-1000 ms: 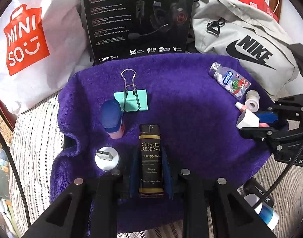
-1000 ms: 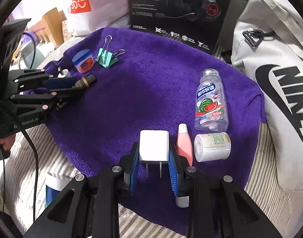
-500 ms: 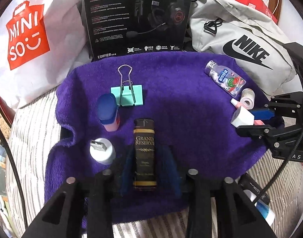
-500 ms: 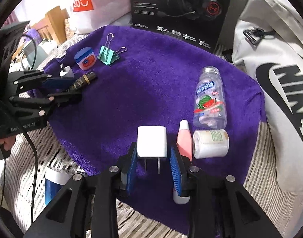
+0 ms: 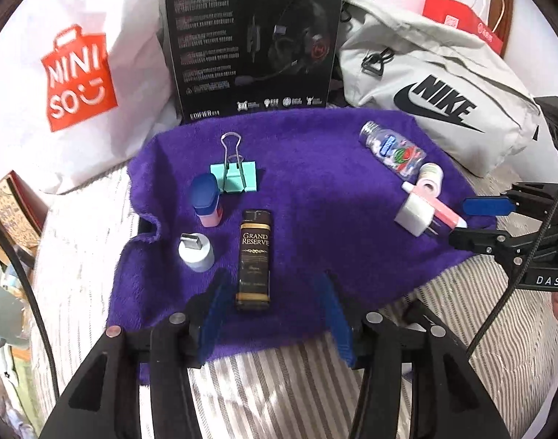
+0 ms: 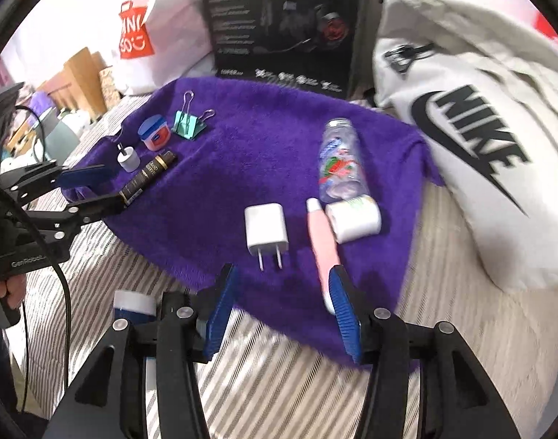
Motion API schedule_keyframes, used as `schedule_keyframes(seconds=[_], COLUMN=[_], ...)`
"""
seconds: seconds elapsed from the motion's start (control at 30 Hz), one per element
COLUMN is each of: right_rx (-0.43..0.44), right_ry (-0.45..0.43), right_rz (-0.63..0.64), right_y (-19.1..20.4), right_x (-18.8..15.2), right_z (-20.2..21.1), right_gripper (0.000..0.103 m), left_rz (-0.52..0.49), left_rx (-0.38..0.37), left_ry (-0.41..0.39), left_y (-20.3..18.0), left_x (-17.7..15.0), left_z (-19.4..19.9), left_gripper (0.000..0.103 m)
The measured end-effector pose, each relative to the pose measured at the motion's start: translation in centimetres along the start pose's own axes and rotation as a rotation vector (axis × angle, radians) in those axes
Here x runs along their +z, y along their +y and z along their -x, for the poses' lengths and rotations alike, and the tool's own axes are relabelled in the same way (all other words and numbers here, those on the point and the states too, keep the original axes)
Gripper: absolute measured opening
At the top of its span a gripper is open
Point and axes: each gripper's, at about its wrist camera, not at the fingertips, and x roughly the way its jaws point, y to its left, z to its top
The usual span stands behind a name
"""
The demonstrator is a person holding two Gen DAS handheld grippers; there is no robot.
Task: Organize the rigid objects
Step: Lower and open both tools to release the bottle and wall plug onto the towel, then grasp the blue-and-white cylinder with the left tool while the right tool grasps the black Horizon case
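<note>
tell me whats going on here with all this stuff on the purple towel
A person is sorting small items on a purple towel with two handheld grippers. Both are open and empty: the left gripper sits just behind the black lighter, the right gripper behind the white charger. Both items lie on the towel.

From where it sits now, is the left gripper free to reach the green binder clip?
Probably not head-on: the left tongs are open, but the black lighter lies straight between them and the binder clip. They would likely need to lift over it.
</note>
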Motion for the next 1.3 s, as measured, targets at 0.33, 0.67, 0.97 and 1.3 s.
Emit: schedule_keyframes(seconds=[0.33, 0.67, 0.97, 1.3], right_rx=[-0.042, -0.086, -0.105, -0.097], right_ry=[-0.079, -0.088, -0.095, -0.092], right_rz=[-0.074, -0.181, -0.237, -0.216], right_y=[0.0, -1.5, -2.3, -1.5], right_x=[-5.5, -10.0, -12.0, -12.0], right_z=[6.2, 9.1, 10.3, 10.3], right_gripper=[0.062, 0.062, 0.062, 0.063], left_rz=[0.029, 0.042, 0.007, -0.032], left_rx=[-0.044, -0.127, -0.125, -0.082], left_ry=[-0.018, 0.031, 0.078, 0.082], left_y=[-3.1, -7.1, -8.7, -7.7], left_x=[-2.6, -4.4, -5.2, -7.2], left_z=[2.9, 1.6, 0.4, 2.0], left_gripper=[0.054, 0.055, 0.060, 0.064])
